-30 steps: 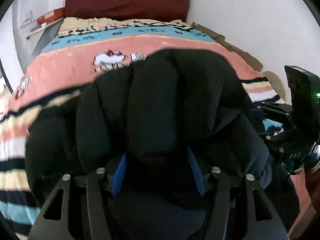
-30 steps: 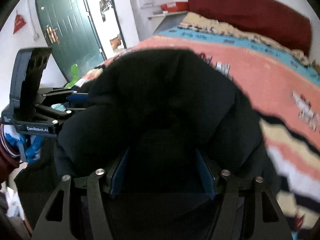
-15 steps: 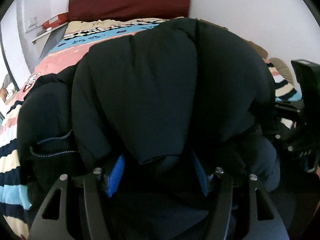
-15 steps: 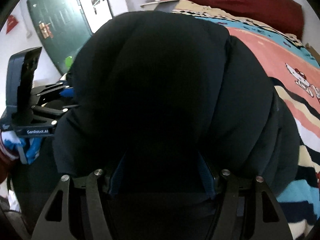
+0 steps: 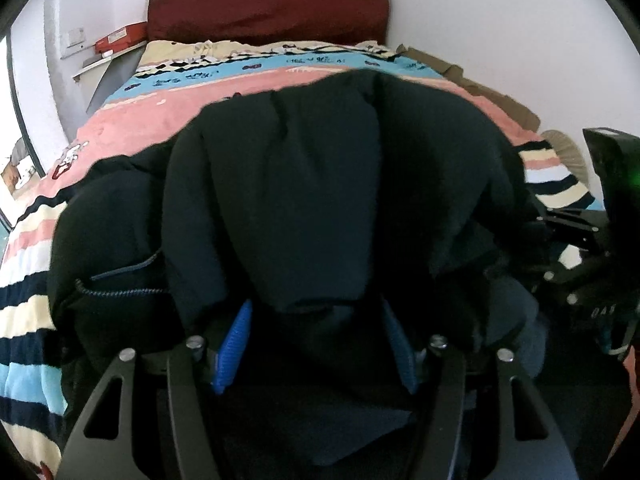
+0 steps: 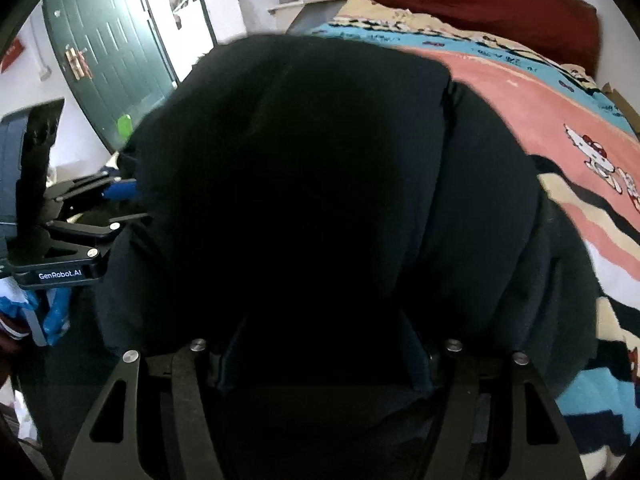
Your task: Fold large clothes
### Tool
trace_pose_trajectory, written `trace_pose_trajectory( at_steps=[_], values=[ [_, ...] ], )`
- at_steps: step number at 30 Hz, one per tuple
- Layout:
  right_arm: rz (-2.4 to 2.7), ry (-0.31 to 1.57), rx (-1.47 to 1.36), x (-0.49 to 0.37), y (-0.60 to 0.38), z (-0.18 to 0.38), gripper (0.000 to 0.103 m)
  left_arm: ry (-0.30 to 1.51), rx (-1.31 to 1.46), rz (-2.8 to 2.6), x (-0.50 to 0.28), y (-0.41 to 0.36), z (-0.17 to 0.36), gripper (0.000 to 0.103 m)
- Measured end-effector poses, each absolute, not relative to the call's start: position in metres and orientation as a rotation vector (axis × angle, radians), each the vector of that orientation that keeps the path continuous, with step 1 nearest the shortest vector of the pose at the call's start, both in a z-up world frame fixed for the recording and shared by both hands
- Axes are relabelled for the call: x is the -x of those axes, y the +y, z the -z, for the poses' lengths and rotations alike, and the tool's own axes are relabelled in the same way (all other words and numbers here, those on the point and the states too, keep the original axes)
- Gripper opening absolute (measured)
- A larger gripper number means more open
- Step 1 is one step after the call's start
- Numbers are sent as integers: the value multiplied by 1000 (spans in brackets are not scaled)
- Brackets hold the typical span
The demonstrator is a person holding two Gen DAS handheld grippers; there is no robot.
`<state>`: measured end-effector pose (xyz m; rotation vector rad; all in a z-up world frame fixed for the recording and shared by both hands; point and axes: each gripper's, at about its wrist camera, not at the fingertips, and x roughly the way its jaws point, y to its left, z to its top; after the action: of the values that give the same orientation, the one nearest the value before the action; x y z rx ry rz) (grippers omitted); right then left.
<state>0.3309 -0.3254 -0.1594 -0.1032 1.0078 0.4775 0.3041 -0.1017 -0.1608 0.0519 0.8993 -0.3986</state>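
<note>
Under my claws: bed [image 5: 168, 120] | cover: striped blanket [image 6: 532, 92], pink, blue, cream and dark bands, cartoon cat print | on it: black jacket [image 5: 304, 184] bunched at near end | far end: dark red headboard [image 5: 268, 4]

One black padded jacket [image 5: 304, 184] fills the centre of both views. Two grippers: the left gripper [image 5: 316, 344] at lower centre, the right gripper [image 6: 320, 356] likewise. One striped blanket [image 5: 180, 104], one dark red headboard [image 5: 264, 8], one green door [image 6: 108, 56] at upper left.
</note>
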Motion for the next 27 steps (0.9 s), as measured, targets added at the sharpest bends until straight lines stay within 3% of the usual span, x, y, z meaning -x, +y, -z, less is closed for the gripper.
trace_pose_trajectory(
  at_steps=[8,14,27],
  values=[
    [-477,867,73,-321,-338,100,67,815,37,422,-326,-85,112,60],
    [-424,783,50,-374,-336,72,70,777,28,404,-375,-91,92,60],
    [-440,928,120,-418,-303,155,71,894,-80,365,-408,-117,171,61]
  ],
)
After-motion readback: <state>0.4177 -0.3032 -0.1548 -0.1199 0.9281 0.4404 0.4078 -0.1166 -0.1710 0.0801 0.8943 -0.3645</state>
